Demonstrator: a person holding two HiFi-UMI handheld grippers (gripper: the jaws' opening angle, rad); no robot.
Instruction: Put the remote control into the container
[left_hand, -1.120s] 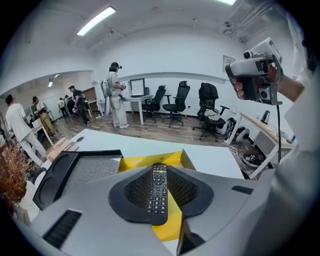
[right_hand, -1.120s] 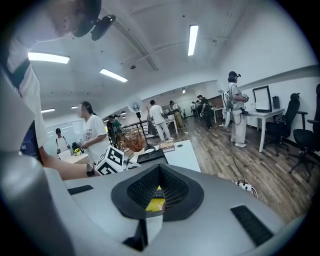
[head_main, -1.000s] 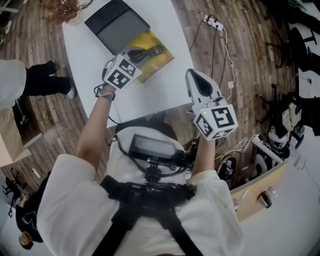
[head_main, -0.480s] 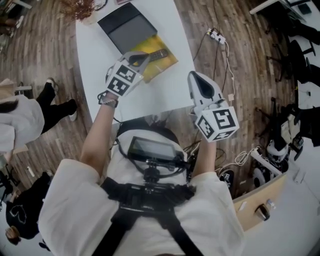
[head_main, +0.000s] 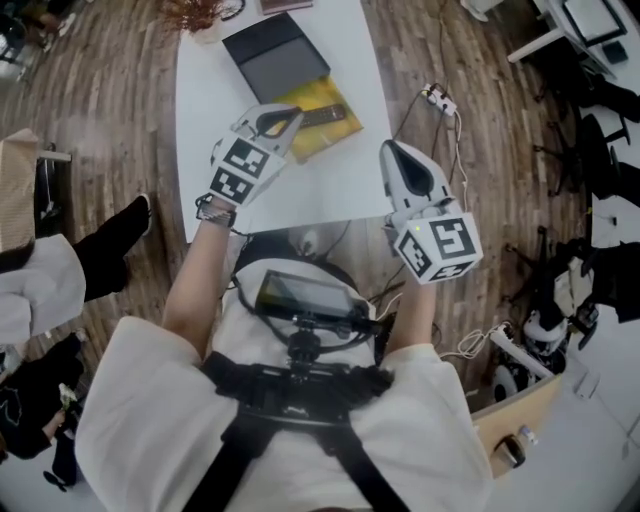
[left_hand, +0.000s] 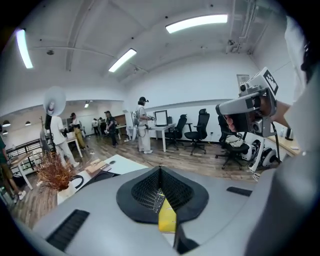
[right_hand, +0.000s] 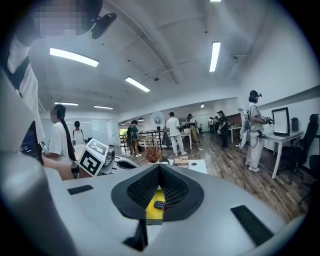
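The remote control (head_main: 320, 116) lies on a yellow pad (head_main: 338, 130), long axis left-right. The left tongs (head_main: 288, 117) and the right tongs (head_main: 390, 150) are both clenched and empty.

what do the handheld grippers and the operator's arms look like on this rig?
Both alike: left gripper and right gripper have pale grey moulded shells, black ridged pads, and a white cube with black square markers at the back. White short sleeves, dark wristband on the left wrist.

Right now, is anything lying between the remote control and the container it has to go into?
Nothing visible does. The remote control lies on a yellow sheet right beside the dark container. The shut left gripper hangs by its near end.
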